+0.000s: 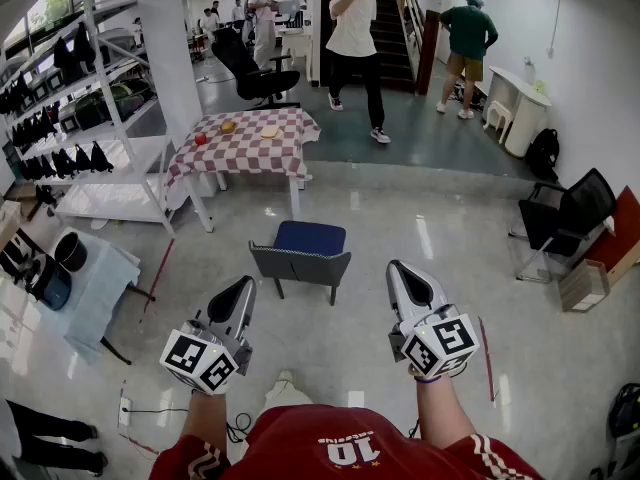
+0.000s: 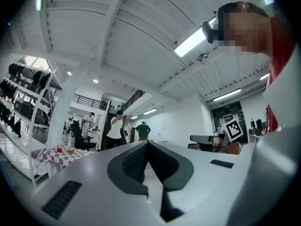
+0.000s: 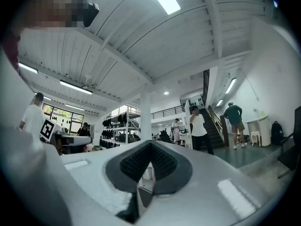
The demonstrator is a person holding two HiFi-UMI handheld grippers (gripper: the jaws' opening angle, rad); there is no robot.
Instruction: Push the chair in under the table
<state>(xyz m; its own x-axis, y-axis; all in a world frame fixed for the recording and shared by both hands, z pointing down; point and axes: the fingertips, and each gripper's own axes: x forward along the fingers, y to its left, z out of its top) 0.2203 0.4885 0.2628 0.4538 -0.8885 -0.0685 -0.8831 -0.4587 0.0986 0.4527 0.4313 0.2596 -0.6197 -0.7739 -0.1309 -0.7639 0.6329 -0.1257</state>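
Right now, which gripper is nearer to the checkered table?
Left. In the head view the left gripper is almost directly in line with the checkered table, just left of the blue chair; the right gripper is farther out, beyond the chair's right side.

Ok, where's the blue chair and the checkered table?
blue chair [image 1: 309, 238]: head view, on its blue seat.
checkered table [image 1: 250, 154]: head view, on a bare patch of its cloth.
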